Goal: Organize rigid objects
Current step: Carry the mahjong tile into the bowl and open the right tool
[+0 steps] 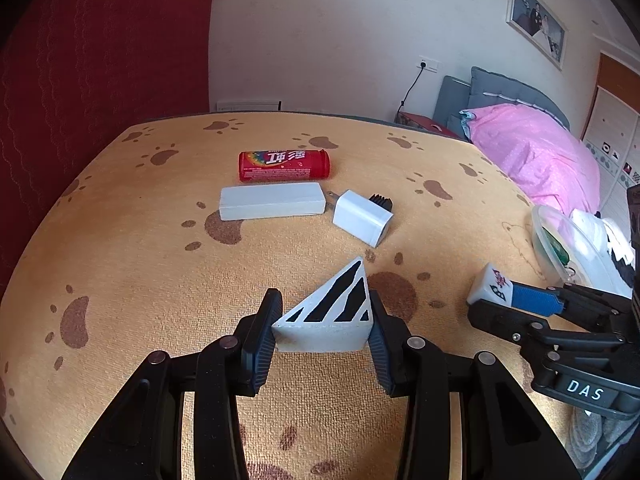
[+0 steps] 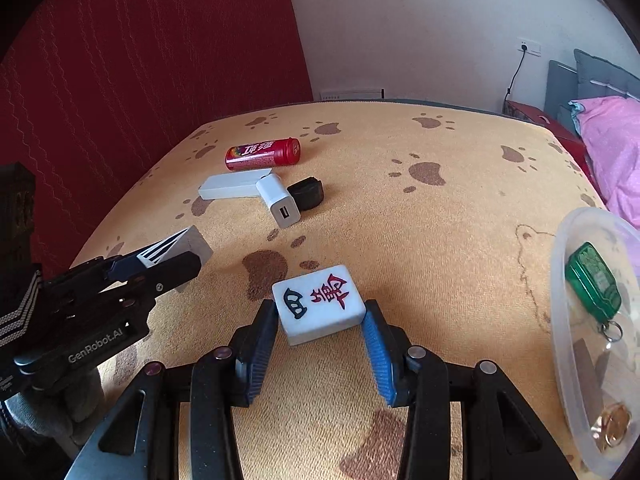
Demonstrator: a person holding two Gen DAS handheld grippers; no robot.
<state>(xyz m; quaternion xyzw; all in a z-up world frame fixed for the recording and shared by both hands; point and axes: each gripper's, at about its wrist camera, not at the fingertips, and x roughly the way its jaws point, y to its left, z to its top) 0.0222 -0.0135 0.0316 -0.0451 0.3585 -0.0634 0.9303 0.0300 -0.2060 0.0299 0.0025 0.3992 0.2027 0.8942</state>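
My left gripper (image 1: 325,322) is shut on a white triangular block with black stripes (image 1: 332,312), held just above the cloth; it also shows in the right wrist view (image 2: 176,248). My right gripper (image 2: 321,320) is shut on a white mahjong tile (image 2: 318,304) with red and dark characters; the tile also shows in the left wrist view (image 1: 490,284). Further back lie a red candy tube (image 1: 284,165), a white rectangular block (image 1: 272,201), a white USB charger (image 1: 362,218) and a small black part (image 2: 306,194).
The table is covered by an orange cloth with brown paw prints (image 1: 140,280). A clear plastic container (image 2: 576,360) at the right edge holds a green key fob (image 2: 592,284) and coins. A red curtain hangs at the left; a bed with pink bedding (image 1: 536,156) stands at the right.
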